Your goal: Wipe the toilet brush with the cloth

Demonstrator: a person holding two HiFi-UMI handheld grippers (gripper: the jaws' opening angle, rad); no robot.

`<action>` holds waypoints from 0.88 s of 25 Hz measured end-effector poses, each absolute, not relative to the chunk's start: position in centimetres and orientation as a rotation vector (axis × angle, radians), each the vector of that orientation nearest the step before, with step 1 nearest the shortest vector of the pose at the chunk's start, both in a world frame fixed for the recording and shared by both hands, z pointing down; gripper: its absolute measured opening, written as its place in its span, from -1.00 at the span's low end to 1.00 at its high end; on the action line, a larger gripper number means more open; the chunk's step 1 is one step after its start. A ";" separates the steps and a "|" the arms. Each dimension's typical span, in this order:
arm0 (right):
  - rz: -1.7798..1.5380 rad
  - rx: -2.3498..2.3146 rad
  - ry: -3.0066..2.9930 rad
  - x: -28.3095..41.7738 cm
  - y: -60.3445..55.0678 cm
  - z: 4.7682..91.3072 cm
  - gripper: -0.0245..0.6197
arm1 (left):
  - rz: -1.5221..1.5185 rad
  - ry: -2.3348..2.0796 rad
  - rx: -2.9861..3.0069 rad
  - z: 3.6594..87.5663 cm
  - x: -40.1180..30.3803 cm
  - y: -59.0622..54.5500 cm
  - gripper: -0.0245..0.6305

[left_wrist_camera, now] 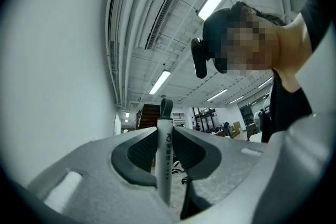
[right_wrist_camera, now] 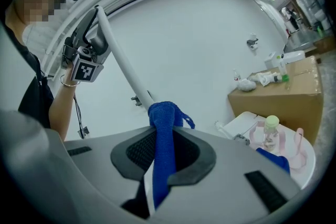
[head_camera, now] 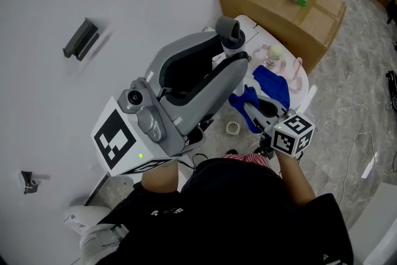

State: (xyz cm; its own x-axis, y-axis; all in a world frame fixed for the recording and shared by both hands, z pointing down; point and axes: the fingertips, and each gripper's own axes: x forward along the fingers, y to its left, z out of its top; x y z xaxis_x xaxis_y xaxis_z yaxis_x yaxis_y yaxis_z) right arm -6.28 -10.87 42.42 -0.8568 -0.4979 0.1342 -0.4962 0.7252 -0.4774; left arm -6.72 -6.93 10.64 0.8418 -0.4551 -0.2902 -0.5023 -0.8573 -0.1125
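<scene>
Wiping is looking under way, not finished. I am clenching my left claw [left_wrist_camera: 166, 136] on the toilet brush [left_wrist_camera: 165, 165], its pads pressing the white shaft from both sides just under the grey hanging loop [left_wrist_camera: 166, 108] at the centre of the left gripper view. I am gripping the blue cloth [right_wrist_camera: 164, 147] in my right claw [right_wrist_camera: 163, 131], with a bunched end sticking out past the jaw tips at the middle of the right gripper view.

In that view the shaft is running from my left claw at the upper left down to the centre, where it is passing behind the bunched cloth. The two appear to be touching there, though I cannot tell how firmly.

So I judge the pick-ups done: brush in one claw, cloth in the other, and the two brought together partway down the shaft. How much of the shaft is already clean I cannot say, since no mark or wet streak is showing. The bristle end is not showing in any view, so I am counting the lower shaft and head as left to do.
</scene>
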 end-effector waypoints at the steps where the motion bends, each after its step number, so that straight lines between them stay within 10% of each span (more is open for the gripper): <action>1: -0.808 -0.840 2.914 -6.3 -10.9 42.5 -0.73 | 0.379 0.746 -2.839 10.6 -6.7 -6.9 -0.64; 22: -0.895 -0.887 2.932 -5.6 -10.7 45.5 -0.73 | 0.386 0.749 -2.840 10.6 -6.7 -6.8 -0.64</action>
State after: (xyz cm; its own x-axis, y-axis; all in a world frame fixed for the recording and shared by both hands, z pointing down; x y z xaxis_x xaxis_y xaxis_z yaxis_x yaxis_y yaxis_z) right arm -5.62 -10.73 45.48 -0.8442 -0.4968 0.2012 -0.5245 0.6882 -0.5013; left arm -6.70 -6.82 10.58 0.8397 -0.4574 -0.2928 -0.5038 -0.8573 -0.1056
